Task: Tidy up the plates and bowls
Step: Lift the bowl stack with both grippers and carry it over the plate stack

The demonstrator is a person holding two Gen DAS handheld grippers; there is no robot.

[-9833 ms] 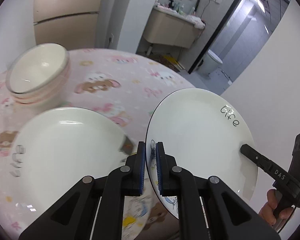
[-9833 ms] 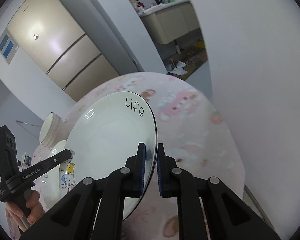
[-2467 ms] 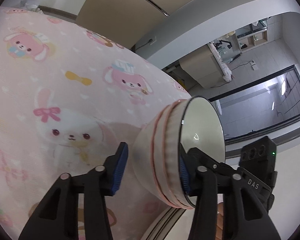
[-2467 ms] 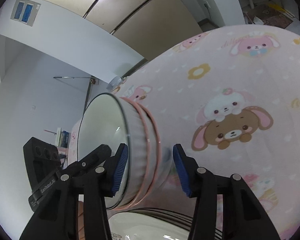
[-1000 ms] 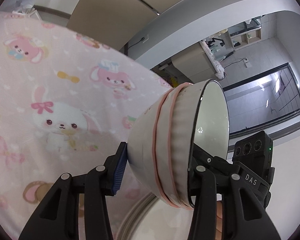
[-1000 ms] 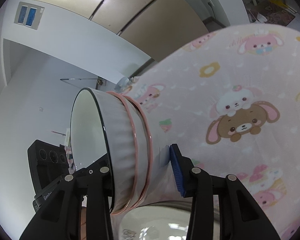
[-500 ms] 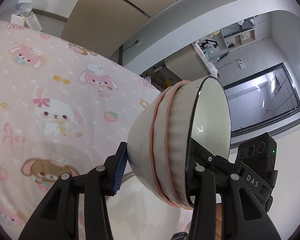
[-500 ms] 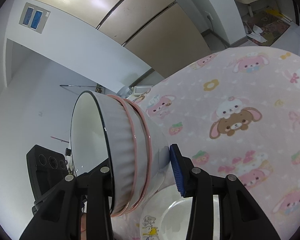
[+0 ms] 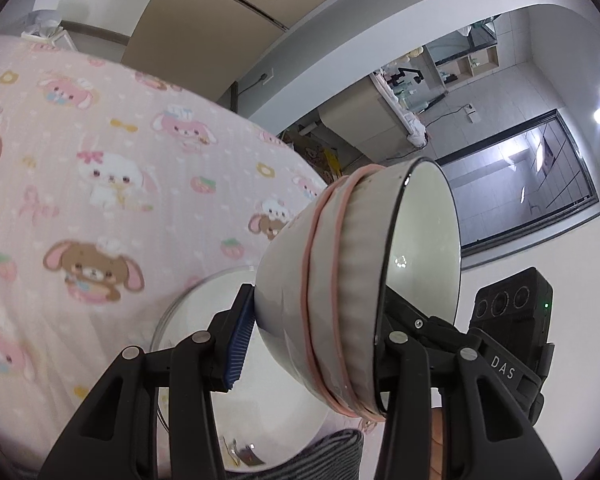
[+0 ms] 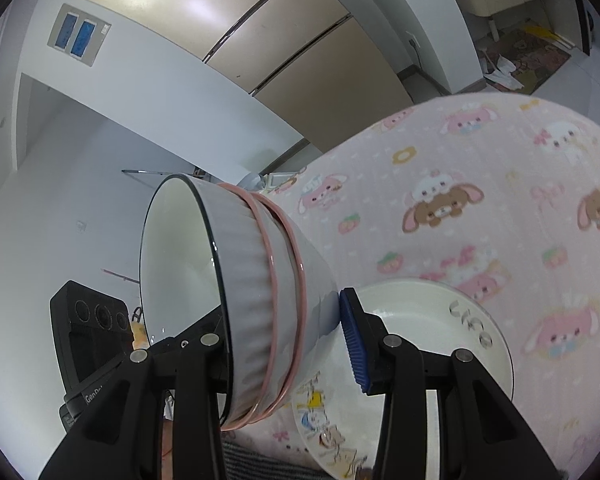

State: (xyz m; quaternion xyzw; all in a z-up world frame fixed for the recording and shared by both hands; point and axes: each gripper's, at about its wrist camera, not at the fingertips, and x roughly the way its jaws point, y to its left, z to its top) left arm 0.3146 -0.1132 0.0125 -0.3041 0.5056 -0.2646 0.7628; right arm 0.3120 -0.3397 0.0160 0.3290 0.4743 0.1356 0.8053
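Note:
A stack of white ribbed bowls point(image 9: 340, 280) with pink rims hangs tilted in the air, its mouth turned sideways. My left gripper point(image 9: 312, 336) is shut on it, one blue pad on the base side and the other finger inside the rim. From the opposite side my right gripper point(image 10: 286, 344) is shut on the same bowl stack point(image 10: 260, 288) in the same way. Below the bowls lies a stack of white plates point(image 9: 204, 320) on the pink cartoon tablecloth point(image 9: 100, 180). The top plate point(image 10: 440, 320) bears grey lettering and a cartoon print.
The round table's far edge point(image 10: 420, 116) curves before a beige fridge point(image 10: 300, 40) and white walls. The other gripper's black camera housing point(image 9: 508, 320) sits close to the right of the bowls. A grey striped sleeve point(image 9: 332, 452) shows at the bottom.
Both grippers have lifted the bowl stack higher and carried it over the plates, which now show more fully underneath. The grip is unchanged.

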